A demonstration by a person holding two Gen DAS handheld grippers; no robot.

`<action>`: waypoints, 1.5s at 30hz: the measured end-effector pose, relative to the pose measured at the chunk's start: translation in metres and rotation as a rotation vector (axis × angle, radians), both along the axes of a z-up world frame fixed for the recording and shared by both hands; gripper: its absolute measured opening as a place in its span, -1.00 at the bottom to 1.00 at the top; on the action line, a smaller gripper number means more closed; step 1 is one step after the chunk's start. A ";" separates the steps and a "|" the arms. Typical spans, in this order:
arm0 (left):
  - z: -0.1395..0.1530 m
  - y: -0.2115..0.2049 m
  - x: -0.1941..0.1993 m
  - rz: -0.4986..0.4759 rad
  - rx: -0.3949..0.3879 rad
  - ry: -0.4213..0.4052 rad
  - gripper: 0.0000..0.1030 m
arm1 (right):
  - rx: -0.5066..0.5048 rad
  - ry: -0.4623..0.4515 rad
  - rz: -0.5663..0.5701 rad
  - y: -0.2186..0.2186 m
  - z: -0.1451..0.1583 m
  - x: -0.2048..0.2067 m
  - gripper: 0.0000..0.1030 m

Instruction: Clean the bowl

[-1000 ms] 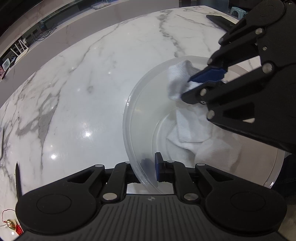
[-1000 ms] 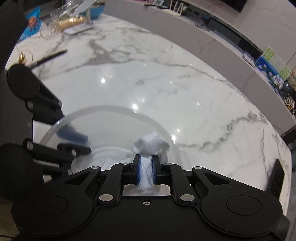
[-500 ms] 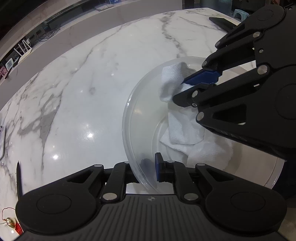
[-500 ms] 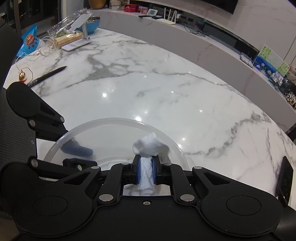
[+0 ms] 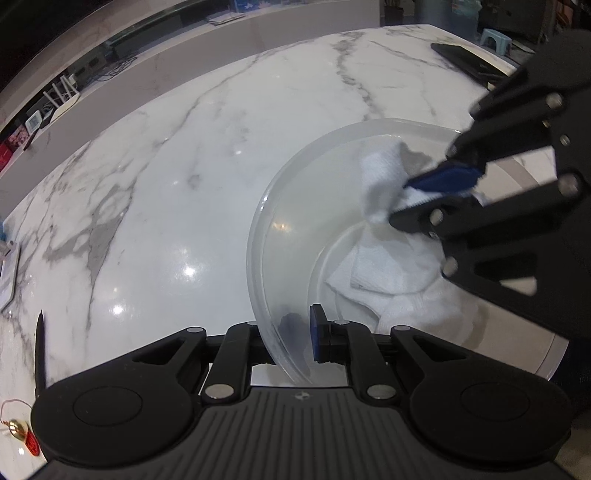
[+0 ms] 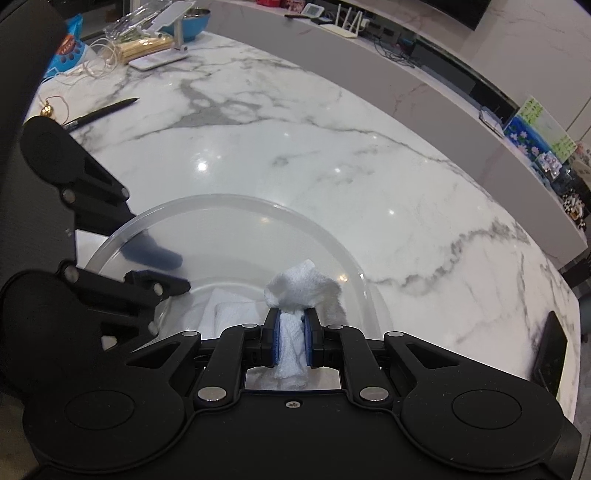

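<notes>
A clear plastic bowl [image 5: 295, 206] stands on the white marble table; it also shows in the right wrist view [image 6: 229, 221]. My left gripper [image 5: 299, 326] is shut on the bowl's near rim, one finger inside and one outside. My right gripper [image 6: 291, 328] is shut on a white cloth [image 6: 299, 284] and holds it inside the bowl. In the left wrist view the right gripper [image 5: 410, 199] reaches in from the right, and the cloth [image 5: 384, 258] hangs down onto the bowl's floor.
A black pen [image 6: 99, 112] and a gold charm [image 6: 47, 110] lie at the left. A phone stand [image 6: 162, 55], a blue bowl [image 6: 192, 22] and packets sit at the far left. A dark phone [image 5: 461, 59] lies near the table's far right edge.
My right gripper with the cloth has drawn back to the right across the bowl's inside. The left gripper keeps its hold on the rim and the bowl has barely moved.
</notes>
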State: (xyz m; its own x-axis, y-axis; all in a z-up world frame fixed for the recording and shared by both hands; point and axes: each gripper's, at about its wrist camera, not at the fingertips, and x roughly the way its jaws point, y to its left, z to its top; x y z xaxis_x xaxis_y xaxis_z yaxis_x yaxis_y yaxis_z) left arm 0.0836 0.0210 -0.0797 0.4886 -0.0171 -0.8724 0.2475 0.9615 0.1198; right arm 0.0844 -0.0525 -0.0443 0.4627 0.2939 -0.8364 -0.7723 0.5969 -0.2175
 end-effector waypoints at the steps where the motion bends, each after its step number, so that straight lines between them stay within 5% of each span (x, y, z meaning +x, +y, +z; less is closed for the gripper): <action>1: 0.000 0.001 0.000 0.007 -0.011 -0.001 -0.78 | 0.004 0.007 -0.001 -0.001 0.000 0.000 -0.80; 10: 0.026 0.018 -0.010 0.051 -0.164 -0.013 -0.60 | 0.038 0.032 -0.011 -0.007 0.002 -0.001 -0.80; 26: 0.036 0.038 -0.017 0.058 -0.276 0.075 -0.60 | 0.047 0.028 0.002 -0.005 0.004 -0.002 -0.80; 36: 0.037 0.034 -0.015 0.047 -0.220 0.086 -0.79 | 0.046 0.040 0.031 -0.003 0.006 -0.008 -0.80; 45: 0.037 0.039 -0.012 0.063 -0.228 0.089 -0.86 | 0.174 0.251 0.068 -0.007 0.011 -0.011 -0.79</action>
